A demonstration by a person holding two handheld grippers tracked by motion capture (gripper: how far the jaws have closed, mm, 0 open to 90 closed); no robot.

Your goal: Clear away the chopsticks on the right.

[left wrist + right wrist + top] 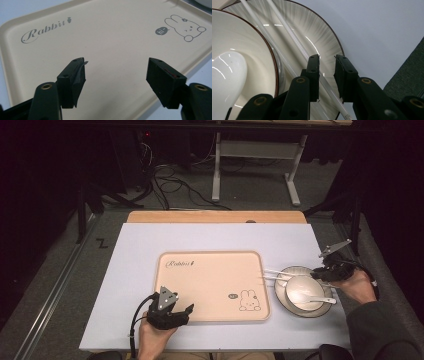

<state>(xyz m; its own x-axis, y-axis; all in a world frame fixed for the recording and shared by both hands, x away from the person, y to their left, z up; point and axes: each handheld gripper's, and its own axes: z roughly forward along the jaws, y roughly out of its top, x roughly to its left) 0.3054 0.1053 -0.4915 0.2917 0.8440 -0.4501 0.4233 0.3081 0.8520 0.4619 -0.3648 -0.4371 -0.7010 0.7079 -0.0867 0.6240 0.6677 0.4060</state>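
A beige tray (210, 285) printed with "Rabbit" and a rabbit drawing lies in the middle of the white table; its bare floor (112, 32) spreads out ahead of my left gripper. My left gripper (184, 313) (116, 65) hovers over the tray's near left corner, open and with nothing between its jaws. To the tray's right a streaked plate (280, 292) (312, 30) carries a white bowl (300, 287) (244, 37) with a white spoon (320, 300) (227, 75) in it. Two white chopsticks (275, 274) (287, 32) lie across the plate. My right gripper (320, 274) (327, 60) is over the plate's far right rim, its jaws narrowly apart over one chopstick's end.
The white table top (135, 250) ends in a wooden strip (215, 216) at the far side. Beyond it the floor holds cables (170, 185) and a grey desk frame (255, 150). Grey carpet (409, 77) borders the table on the right.
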